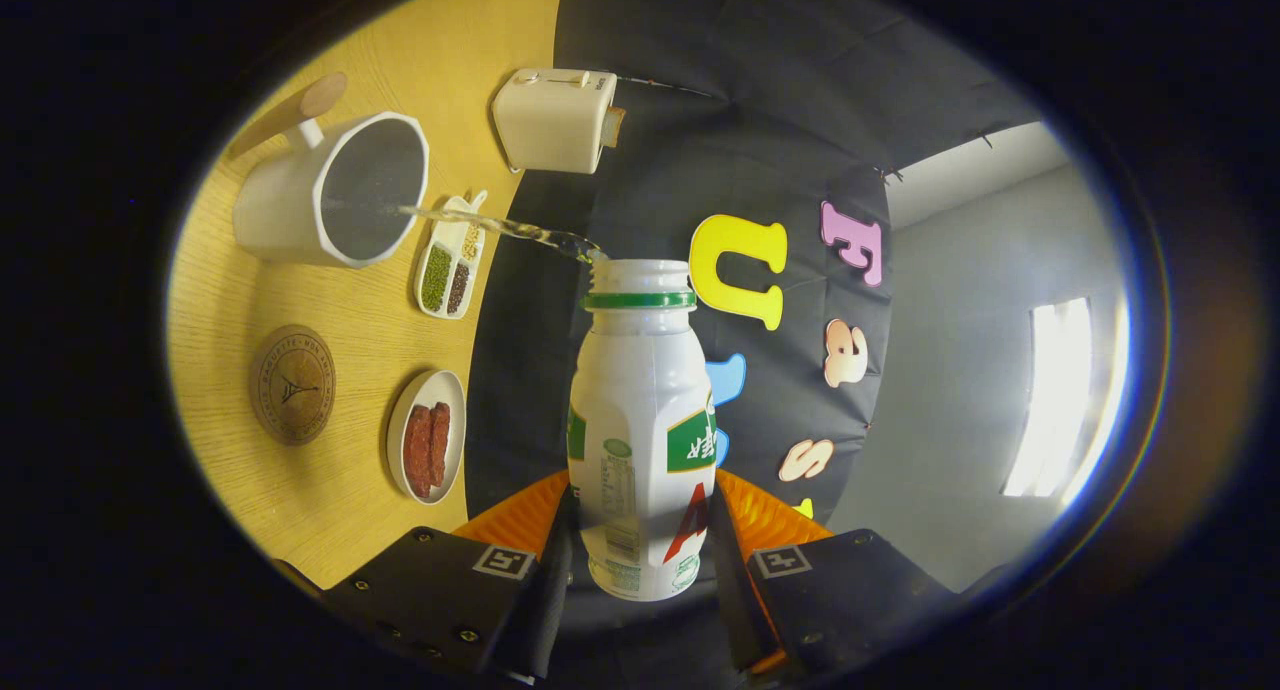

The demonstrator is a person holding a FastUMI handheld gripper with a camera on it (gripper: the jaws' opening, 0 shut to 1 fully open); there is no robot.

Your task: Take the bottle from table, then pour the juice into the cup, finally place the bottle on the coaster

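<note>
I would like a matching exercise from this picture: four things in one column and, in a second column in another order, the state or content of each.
Things:
1. bottle
2. cup
3. coaster
4. round plate

States:
A. holds reddish strips of food
B. lies bare on the wooden table
C. tipped over, clamped between the fingers of the gripper, liquid streaming from its mouth
D. the stream lands in its opening

Pairs: 1-C, 2-D, 3-B, 4-A

The gripper (640, 560) has dark, screw-studded finger blocks, each bearing a square black-and-white marker, with ribbed orange panels behind.
</note>
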